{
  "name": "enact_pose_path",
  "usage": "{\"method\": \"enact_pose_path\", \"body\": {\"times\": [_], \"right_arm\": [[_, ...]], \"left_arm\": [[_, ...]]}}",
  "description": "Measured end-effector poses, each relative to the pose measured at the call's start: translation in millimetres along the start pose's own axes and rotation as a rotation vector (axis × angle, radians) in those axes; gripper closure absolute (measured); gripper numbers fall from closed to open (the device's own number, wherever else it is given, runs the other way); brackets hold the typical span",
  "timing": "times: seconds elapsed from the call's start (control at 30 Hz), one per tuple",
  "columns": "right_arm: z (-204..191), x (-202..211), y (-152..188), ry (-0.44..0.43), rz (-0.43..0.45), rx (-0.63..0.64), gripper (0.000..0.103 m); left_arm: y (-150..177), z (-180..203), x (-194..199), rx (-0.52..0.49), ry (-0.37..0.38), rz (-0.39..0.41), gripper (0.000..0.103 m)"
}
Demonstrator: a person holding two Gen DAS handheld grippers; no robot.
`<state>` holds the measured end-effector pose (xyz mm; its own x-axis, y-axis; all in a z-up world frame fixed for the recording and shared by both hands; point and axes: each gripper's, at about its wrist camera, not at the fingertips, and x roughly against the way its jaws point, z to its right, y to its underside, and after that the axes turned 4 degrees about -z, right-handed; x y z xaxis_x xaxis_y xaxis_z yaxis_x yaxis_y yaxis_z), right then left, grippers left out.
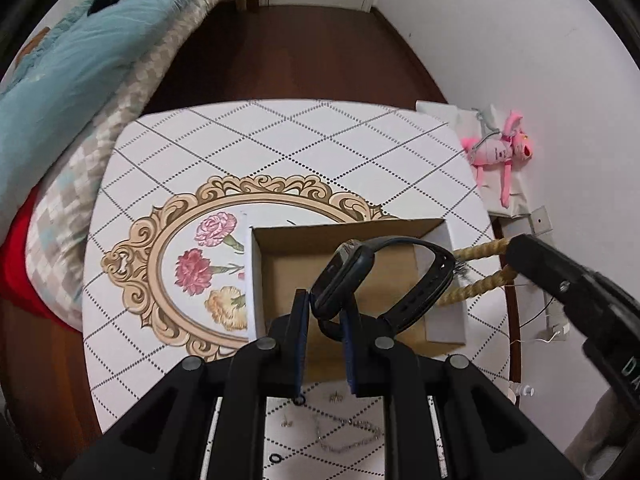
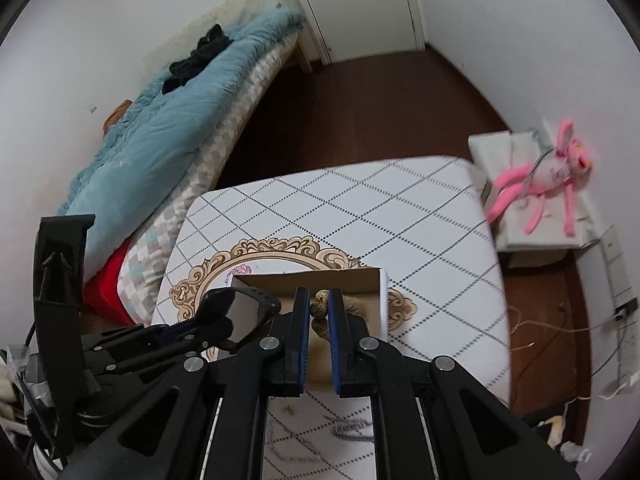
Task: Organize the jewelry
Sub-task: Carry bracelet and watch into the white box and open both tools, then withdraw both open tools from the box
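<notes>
My left gripper (image 1: 325, 300) is shut on a black smartwatch (image 1: 344, 276) by its strap and holds it over the open cardboard box (image 1: 446, 320) on the patterned table (image 1: 280, 140). My right gripper (image 2: 319, 300) is shut on a tan beaded bracelet (image 2: 321, 300) above the same box (image 2: 383, 296). The bracelet shows in the left wrist view as two tan cords (image 1: 480, 250) over the box's right wall. The watch (image 2: 240, 312) shows at the left in the right wrist view. A silver chain (image 1: 348, 436) and small earrings (image 1: 335, 397) lie on the table near me.
A bed with a blue quilt (image 1: 80, 60) runs along the table's left side. A pink plush toy (image 1: 500, 152) lies on a white box by the right wall. Dark wood floor (image 1: 300, 52) lies beyond the table. Cables (image 2: 560, 328) trail on the floor at right.
</notes>
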<state>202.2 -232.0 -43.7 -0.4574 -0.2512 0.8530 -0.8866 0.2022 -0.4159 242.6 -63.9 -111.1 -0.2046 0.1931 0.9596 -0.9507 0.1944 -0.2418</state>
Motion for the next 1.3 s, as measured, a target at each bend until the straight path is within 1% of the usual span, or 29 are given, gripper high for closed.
{"method": "enact_pose_path", "body": {"times": [0.03,0.1,0.13,0.17,0.23,0.3,0.33,0.37,0.4,0.43,0.47,0.5,0.53,0.6,0.63,0.67,0.7,0.77,0.93,1.13,1.23,1.3], "right_arm": [[1.5,-6.8,-2.2,-0.005,-0.014,-0.002,0.094],[4.1,-22.6,-6.7,-0.018,-0.047,-0.008,0.094],[5.4,-30.5,-8.9,-0.018,-0.063,-0.007,0.094],[6.3,-38.4,-10.6,-0.022,-0.086,-0.001,0.094],[8.0,-52.1,-10.9,-0.035,-0.137,-0.002,0.093],[12.5,-61.3,-10.6,-0.039,-0.176,-0.007,0.093],[14.5,-63.3,-8.6,-0.039,-0.187,-0.006,0.091],[16.4,-63.7,-7.1,-0.032,-0.192,-0.005,0.088],[17.9,-63.2,-5.7,-0.019,-0.193,-0.001,0.074],[19.1,-62.8,-3.6,0.002,-0.193,0.007,0.050],[20.0,-62.7,-0.6,0.041,-0.196,0.022,0.036],[19.6,-61.6,2.0,0.085,-0.192,0.039,0.014],[20.1,-60.6,6.1,0.128,-0.184,0.057,0.009],[21.6,-62.3,15.7,0.234,-0.181,0.088,0.009],[23.0,-64.1,20.0,0.263,-0.182,0.089,0.009],[24.8,-65.2,23.2,0.285,-0.180,0.092,0.007],[25.9,-67.5,28.5,0.320,-0.179,0.099,0.003],[27.2,-71.9,37.1,0.367,-0.178,0.113,0.001],[32.6,-75.9,50.9,0.372,-0.186,0.088,0.001],[28.0,-68.1,60.2,0.377,-0.167,0.078,0.001],[23.4,-55.7,60.9,0.375,-0.137,0.074,0.001],[21.1,-41.4,63.5,0.384,-0.103,0.070,0.001]], "left_arm": [[-4.7,-0.5,-4.3,0.004,-0.004,-0.015,0.088],[-10.1,-1.0,-11.0,0.001,-0.003,-0.036,0.082],[-12.8,-2.2,-13.9,0.007,-0.005,-0.044,0.073],[-14.9,-4.6,-16.3,0.021,-0.004,-0.055,0.058],[-17.1,-10.0,-16.4,0.053,-0.003,-0.051,0.039],[-16.0,-13.2,-13.1,0.058,-0.013,-0.032,0.030],[-16.5,-13.9,-12.6,0.058,-0.025,-0.031,0.015],[-15.9,-16.0,-12.0,0.060,-0.047,-0.026,0.004],[-14.2,-17.9,-10.7,0.061,-0.066,-0.013,0.001],[-12.2,-20.0,-9.4,0.061,-0.083,0.001,0.000],[-8.7,-23.0,-8.6,0.065,-0.104,0.015,0.000],[-4.7,-26.6,-8.9,0.074,-0.112,0.027,0.000],[-1.8,-29.4,-9.6,0.082,-0.110,0.038,0.000],[5.8,-34.9,-10.2,0.096,-0.113,0.077,0.000],[10.3,-35.9,-11.0,0.092,-0.132,0.096,0.000],[14.3,-36.9,-12.8,0.088,-0.158,0.099,0.000],[17.9,-37.7,-14.6,0.085,-0.175,0.101,0.000],[24.2,-37.3,-18.6,0.071,-0.199,0.103,0.000],[35.6,-34.7,-21.2,0.064,-0.231,0.106,0.000],[43.1,-30.3,-9.7,0.068,-0.220,0.127,0.000],[49.6,-25.9,0.9,0.065,-0.225,0.147,0.000],[53.9,-23.1,8.7,0.065,-0.224,0.160,0.000]]}}
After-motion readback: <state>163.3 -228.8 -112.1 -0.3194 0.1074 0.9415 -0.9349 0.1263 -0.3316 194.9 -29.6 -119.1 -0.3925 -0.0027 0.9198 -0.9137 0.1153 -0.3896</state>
